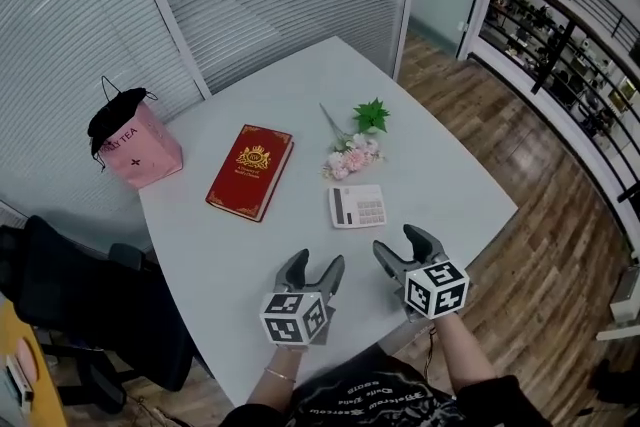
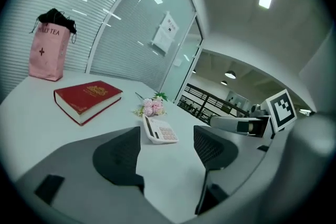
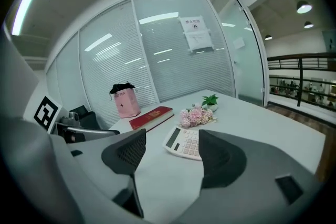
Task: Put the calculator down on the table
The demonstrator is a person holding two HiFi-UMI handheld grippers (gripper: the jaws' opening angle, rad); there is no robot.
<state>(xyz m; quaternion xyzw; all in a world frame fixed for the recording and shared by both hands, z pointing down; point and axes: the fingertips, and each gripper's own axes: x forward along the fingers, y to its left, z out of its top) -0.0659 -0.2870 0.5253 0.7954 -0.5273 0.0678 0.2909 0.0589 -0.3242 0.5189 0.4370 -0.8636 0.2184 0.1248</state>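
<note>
Hovering — left hand-held gripper released | right hand-held gripper released | calculator on table

Found left gripper with jaws spread wide and nothing between the pads. Found right gripper just beside it on its right, level with it, jaws equally wide and empty. Both aimed forward and slightly downward, marker cubes at the rear. Noted forearms trailing behind each gripper.
</note>
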